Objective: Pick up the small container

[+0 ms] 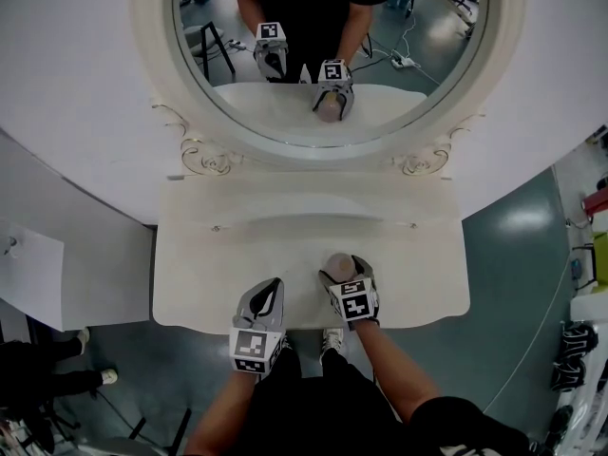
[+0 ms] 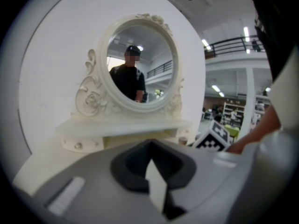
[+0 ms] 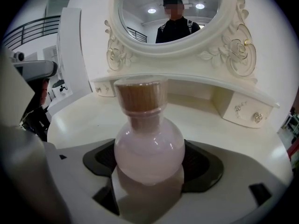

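A small round pink glass bottle (image 3: 148,149) with a cork stopper (image 3: 141,94) stands upright between the jaws of my right gripper (image 3: 149,174), which is shut on its belly. In the head view this bottle (image 1: 339,264) sits at the tip of the right gripper (image 1: 345,272), over the front middle of the white dressing table (image 1: 418,274). I cannot tell whether its base touches the tabletop. My left gripper (image 1: 271,293) is just to its left near the front edge, jaws shut with nothing between them; the left gripper view shows the left gripper (image 2: 153,169) pointed at the mirror.
An oval mirror (image 1: 323,55) in an ornate white frame stands at the back of the table, above a low shelf with small drawers (image 3: 243,108). The mirror reflects both grippers and the person. Grey floor (image 1: 513,245) lies to the right, a white panel (image 1: 57,274) to the left.
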Tool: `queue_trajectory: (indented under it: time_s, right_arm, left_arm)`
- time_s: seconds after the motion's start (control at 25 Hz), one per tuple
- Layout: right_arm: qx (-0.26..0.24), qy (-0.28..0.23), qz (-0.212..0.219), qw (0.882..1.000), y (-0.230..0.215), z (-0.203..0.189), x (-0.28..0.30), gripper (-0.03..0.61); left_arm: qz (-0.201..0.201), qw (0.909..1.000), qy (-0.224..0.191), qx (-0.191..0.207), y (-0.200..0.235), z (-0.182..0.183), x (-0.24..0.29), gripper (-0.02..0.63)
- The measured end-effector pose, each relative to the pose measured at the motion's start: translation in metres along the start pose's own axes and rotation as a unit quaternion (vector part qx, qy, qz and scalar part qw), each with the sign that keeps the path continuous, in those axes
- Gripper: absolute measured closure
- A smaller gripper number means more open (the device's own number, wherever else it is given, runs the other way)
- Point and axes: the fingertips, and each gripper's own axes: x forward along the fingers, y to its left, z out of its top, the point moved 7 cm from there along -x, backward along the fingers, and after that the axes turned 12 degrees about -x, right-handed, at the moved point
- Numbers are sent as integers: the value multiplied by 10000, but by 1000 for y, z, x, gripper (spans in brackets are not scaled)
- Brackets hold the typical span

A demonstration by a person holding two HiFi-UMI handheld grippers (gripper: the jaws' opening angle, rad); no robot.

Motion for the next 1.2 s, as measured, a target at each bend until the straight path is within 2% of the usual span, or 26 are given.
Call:
queue_trajectory:
  time_s: [0.52,0.8,1.2]
  right_arm:
    - [-78,-196,-11,9998,0,-2,-4,206]
    - [-40,-862,-166,9961,-7,30,-31,206]
    - [-106,-1836,-424,9820,-22,96,-109,206]
  left_arm:
    - [77,9999,-77,59,-5,2,-13,606]
    - [107,9999,-62,91,-3,3,-15,606]
    - [-42,9997,-247,75,-16,19,-9,607]
